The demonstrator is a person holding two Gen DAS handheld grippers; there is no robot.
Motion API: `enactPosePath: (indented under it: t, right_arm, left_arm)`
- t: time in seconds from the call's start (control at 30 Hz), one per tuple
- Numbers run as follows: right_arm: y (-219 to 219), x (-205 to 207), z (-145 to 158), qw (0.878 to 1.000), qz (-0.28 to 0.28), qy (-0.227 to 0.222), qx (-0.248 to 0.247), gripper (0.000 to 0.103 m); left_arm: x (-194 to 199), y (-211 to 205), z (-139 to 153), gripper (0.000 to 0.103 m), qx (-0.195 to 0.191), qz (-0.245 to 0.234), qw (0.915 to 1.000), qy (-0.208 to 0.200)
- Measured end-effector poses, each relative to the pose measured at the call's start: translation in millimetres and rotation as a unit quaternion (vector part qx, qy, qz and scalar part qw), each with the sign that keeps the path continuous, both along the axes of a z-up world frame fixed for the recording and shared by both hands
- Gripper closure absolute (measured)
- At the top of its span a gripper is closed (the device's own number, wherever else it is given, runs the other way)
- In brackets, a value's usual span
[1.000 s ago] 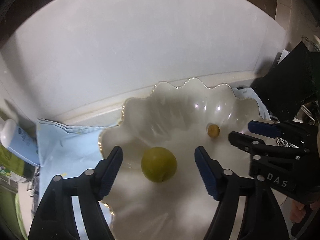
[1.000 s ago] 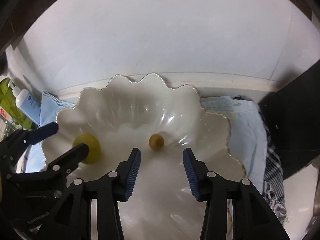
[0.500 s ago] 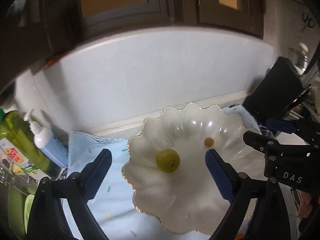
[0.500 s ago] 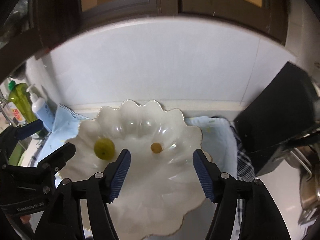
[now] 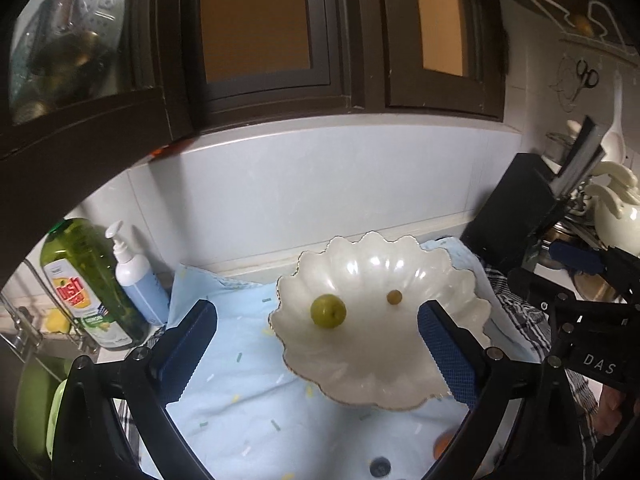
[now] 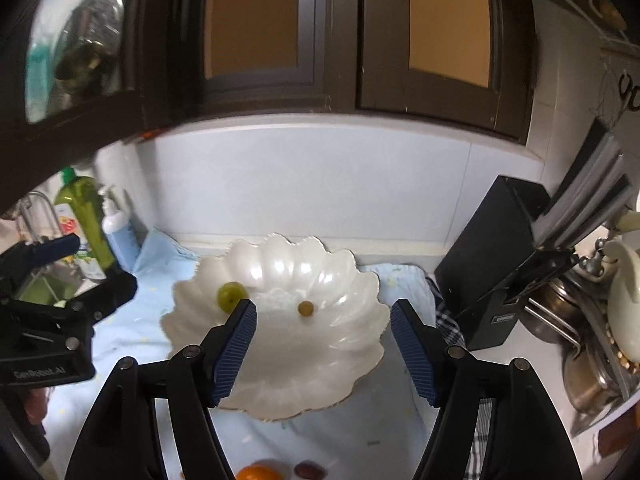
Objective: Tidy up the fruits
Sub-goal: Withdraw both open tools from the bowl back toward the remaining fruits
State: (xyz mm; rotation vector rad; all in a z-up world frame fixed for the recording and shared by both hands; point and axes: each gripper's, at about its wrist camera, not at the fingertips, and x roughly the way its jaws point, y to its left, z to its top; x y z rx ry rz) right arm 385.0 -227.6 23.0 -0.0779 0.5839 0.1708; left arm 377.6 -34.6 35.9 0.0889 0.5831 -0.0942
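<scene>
A white scalloped bowl (image 5: pixel 360 384) (image 6: pixel 280 380) with a gold rim sits on a light blue cloth (image 5: pixel 240 380). In it lie a round green fruit (image 5: pixel 328 311) (image 6: pixel 231 296) and a small brownish fruit (image 5: pixel 394 297) (image 6: pixel 305 308), apart from each other. My left gripper (image 5: pixel 316 312) hangs above and short of the bowl, its jaws opening with nothing between them. My right gripper (image 6: pixel 324 308) hovers beside it, jaws also opening and holding nothing. An orange fruit (image 6: pixel 258 473) and a dark purple one (image 6: pixel 309 469) lie on the cloth near the bottom edge.
A green dish soap bottle (image 5: pixel 84 280) and a white pump bottle (image 5: pixel 134 276) stand at the left by a sink. A black knife block (image 6: pixel 492 264) and steel pots (image 6: pixel 580 340) crowd the right. A tiled wall and dark window frames rise behind.
Both grippers have drawn back and upward from the bowl while their jaws spread wider. The two fruits stay where they were in the bowl.
</scene>
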Motion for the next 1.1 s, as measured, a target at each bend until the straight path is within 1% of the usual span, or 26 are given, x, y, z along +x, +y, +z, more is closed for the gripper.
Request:
enactPosePath:
  t: [0.3,0.57,0.77,0.9,1.1]
  right_arm:
    - [3,-59,12,0.999,0.003,-0.045,-0.006,0.033]
    - [0,-96,11,0.999,0.021,-0.049,-0.008,0.033]
    - [-1,-119,4,0.998,0.041,-0.054,-0.013,0.033]
    - [-2,-128,-3,0.997,0.053,-0.054,-0.019,0.033]
    - [-6,-140,-20,0.996,0.07,-0.041,-0.028,0.033]
  left_arm:
    - [-58,-2,12,0.001,0.01,0.001,0.9994,-0.033]
    - [-99,-7,8,0.001,0.01,-0.004,0.9994,-0.032]
    - [-124,-10,-4,0.001,0.0,-0.006,0.9999,-0.014]
    - [-136,-15,-13,0.001,0.006,-0.011,0.9999,-0.003]
    - [-152,-26,-29,0.001,0.013,-0.024,0.9996,0.011]
